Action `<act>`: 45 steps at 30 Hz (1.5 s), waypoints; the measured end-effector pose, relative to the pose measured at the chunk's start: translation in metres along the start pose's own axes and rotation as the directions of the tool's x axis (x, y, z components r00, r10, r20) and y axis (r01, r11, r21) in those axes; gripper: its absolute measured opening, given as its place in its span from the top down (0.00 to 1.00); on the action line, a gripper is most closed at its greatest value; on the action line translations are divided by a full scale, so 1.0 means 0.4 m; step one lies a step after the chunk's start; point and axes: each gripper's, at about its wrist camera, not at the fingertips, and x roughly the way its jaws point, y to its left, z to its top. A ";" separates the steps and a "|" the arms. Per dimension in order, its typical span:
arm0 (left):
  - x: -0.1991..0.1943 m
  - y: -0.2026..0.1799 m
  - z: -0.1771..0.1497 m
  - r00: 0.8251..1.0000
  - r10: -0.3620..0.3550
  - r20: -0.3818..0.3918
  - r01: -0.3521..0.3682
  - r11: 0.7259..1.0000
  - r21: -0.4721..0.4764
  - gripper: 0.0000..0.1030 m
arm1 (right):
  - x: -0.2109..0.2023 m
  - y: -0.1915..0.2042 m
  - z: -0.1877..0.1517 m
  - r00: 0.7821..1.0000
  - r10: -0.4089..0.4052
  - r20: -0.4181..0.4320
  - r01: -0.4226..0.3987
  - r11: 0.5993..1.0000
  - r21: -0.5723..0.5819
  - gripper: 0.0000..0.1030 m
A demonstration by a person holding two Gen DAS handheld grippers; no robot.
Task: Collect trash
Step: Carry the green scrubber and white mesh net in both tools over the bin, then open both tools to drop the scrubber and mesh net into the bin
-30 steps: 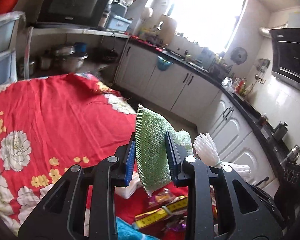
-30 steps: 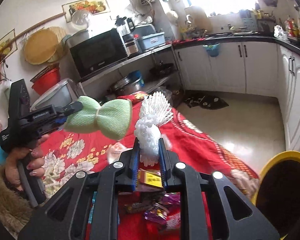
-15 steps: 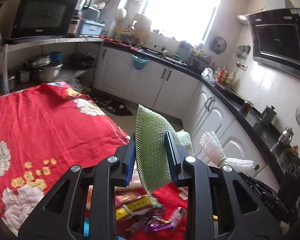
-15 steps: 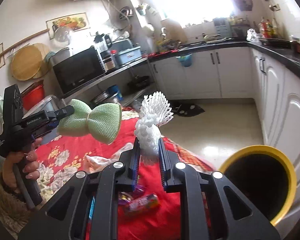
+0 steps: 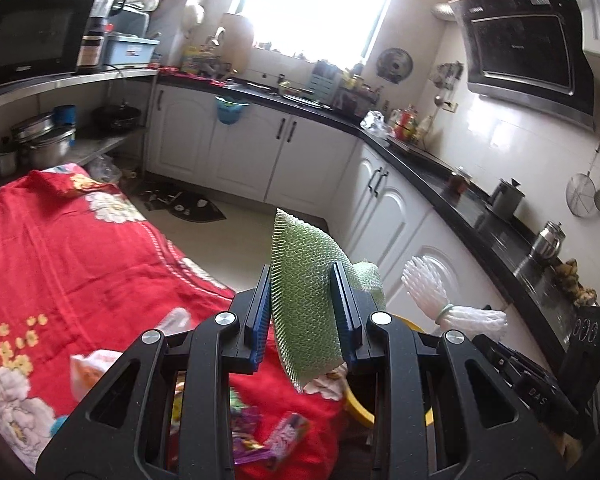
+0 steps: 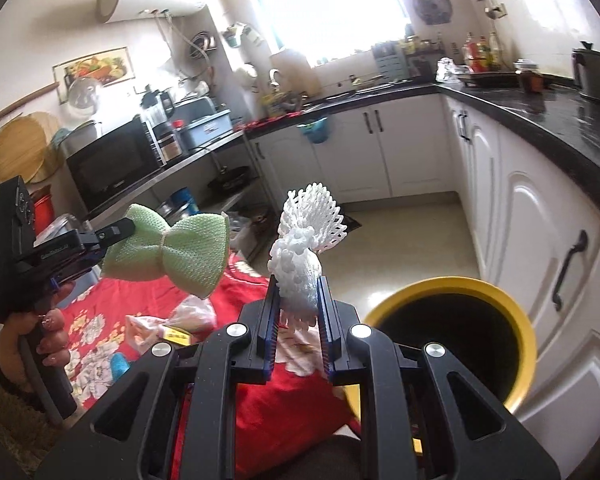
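we pinch the green foam net [image 5: 304, 300] in our left gripper [image 5: 300, 312] and the white foam net [image 6: 300, 272] in our right gripper [image 6: 298, 320]; released early, either light net could miss the yellow bin [image 6: 528, 344] at four o'clock.

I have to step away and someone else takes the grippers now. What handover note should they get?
Left gripper: shut on the green foam net sleeve, held in the air above the red flowered tablecloth.
Right gripper: shut on the white foam net sleeve, close to the yellow-rimmed trash bin but not over its mouth.
Done: both sleeves lifted off the table.
Left: drop both into the bin, then collect the candy wrappers and the crumpled white tissue lying on the cloth.
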 end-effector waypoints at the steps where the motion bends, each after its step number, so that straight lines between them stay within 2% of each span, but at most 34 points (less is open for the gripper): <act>1: 0.005 -0.005 -0.002 1.000 -0.006 -0.002 0.006 1.000 0.003 0.79 | -0.005 -0.008 -0.002 1.000 -0.010 0.002 0.010 1.000 0.004 0.83; 15: 0.118 -0.158 -0.050 0.995 -0.076 -0.065 0.081 0.994 0.076 0.79 | -0.039 -0.105 -0.050 0.983 -0.181 -0.017 0.182 0.983 0.015 0.83; 31: 0.287 -0.271 -0.144 0.982 -0.065 -0.178 0.093 0.984 0.150 0.78 | 0.011 -0.230 -0.126 0.944 -0.306 -0.122 0.311 0.950 0.026 0.83; 45: 0.402 -0.273 -0.225 0.959 -0.023 -0.282 0.070 0.985 0.160 0.78 | 0.078 -0.305 -0.199 0.922 -0.309 -0.235 0.332 0.941 0.064 0.82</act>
